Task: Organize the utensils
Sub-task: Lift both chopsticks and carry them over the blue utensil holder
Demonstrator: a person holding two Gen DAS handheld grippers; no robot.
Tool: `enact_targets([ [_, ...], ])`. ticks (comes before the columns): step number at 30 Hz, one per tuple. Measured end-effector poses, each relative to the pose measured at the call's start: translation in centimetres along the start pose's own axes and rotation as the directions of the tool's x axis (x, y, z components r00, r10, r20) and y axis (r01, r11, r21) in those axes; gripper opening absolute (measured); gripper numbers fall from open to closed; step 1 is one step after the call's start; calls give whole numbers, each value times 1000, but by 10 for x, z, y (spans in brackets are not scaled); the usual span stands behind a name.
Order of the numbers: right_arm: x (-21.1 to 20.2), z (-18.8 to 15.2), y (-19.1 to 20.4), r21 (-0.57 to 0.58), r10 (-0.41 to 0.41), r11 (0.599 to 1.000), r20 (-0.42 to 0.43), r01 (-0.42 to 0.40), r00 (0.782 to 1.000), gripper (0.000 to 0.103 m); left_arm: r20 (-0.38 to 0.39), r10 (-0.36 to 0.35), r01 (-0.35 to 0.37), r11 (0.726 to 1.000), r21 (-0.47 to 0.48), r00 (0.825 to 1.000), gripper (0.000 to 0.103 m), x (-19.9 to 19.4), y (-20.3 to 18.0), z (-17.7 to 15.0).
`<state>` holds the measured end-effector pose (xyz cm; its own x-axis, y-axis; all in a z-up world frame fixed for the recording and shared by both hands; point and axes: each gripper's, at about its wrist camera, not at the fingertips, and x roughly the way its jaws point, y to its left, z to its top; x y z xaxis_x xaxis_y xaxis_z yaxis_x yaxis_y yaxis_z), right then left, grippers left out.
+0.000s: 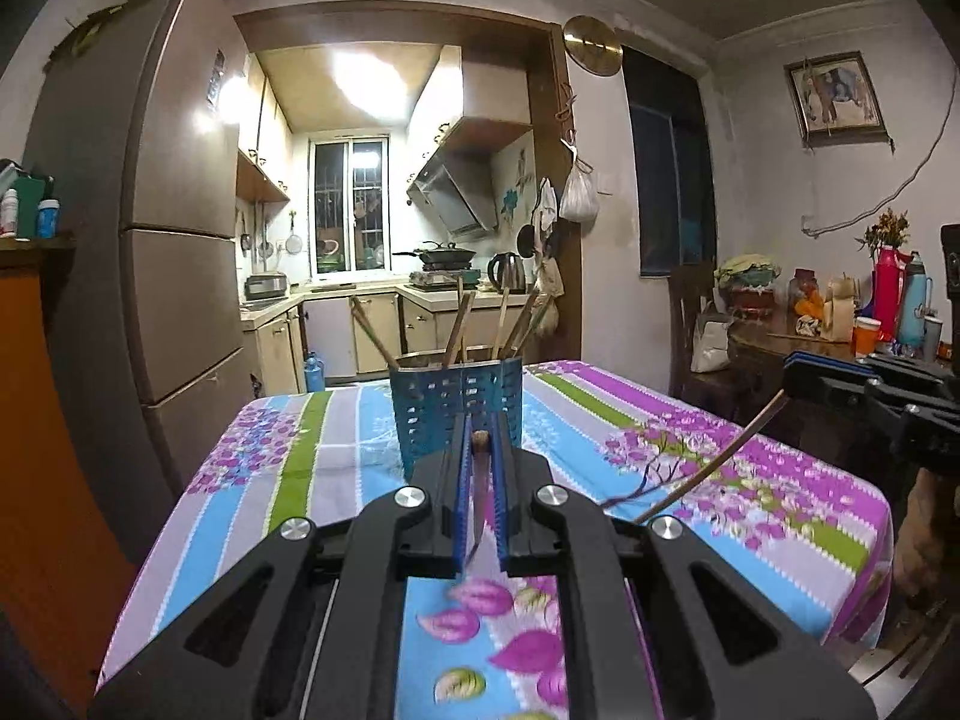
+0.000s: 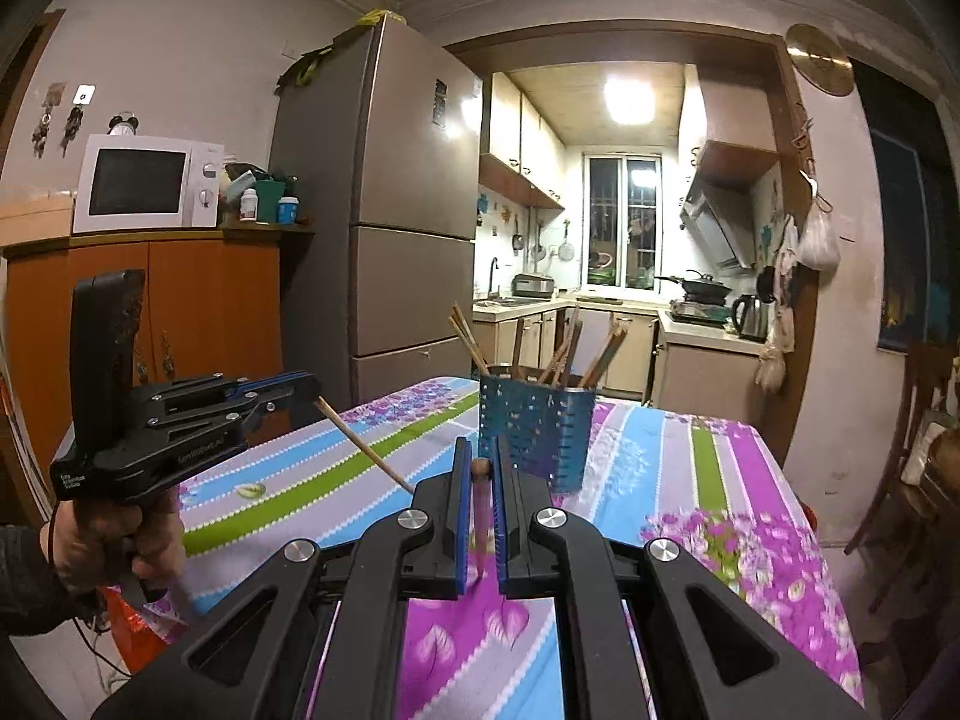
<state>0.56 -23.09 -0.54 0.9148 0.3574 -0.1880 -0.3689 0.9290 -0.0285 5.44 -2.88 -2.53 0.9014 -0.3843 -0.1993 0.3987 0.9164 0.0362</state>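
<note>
A blue perforated utensil holder (image 1: pixel 432 414) (image 2: pixel 534 426) stands on the table with several wooden chopsticks upright in it. My left gripper (image 1: pixel 479 426) is shut on a brown chopstick (image 1: pixel 478 498) whose top sticks up between the pads, just in front of the holder. From the right wrist view that left gripper (image 2: pixel 315 390) hovers at the left, its chopstick (image 2: pixel 366 447) slanting down to the right. My right gripper (image 2: pixel 480 450) is shut on a second chopstick (image 2: pixel 481 516) the same way. The left wrist view shows the right gripper (image 1: pixel 789 381) at the right edge, its chopstick (image 1: pixel 708 468) slanting down to the left.
The table (image 1: pixel 300 456) wears a striped floral cloth. A tall fridge (image 2: pixel 390 210) and an orange cabinet (image 2: pixel 180 312) with a microwave (image 2: pixel 144 183) stand to the left. A wooden chair (image 1: pixel 690 312) and a cluttered side table (image 1: pixel 780 348) are at the right. A hand (image 2: pixel 120 540) holds the left gripper.
</note>
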Motion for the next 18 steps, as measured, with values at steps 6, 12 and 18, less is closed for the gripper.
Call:
enact_targets([
  [6,31,28,-14,14,41,999,-50,-40,998,8,-21,-23,23,1000,9,1000,5,19,3,23],
  [12,52,50,-25,28,57,998,-73,-55,996,8,-33,-38,38,999,10,999,5,30,5,45],
  [18,53,76,-28,-3,55,998,-58,-55,997,8,-8,-31,31,999,29,999,5,28,10,67],
])
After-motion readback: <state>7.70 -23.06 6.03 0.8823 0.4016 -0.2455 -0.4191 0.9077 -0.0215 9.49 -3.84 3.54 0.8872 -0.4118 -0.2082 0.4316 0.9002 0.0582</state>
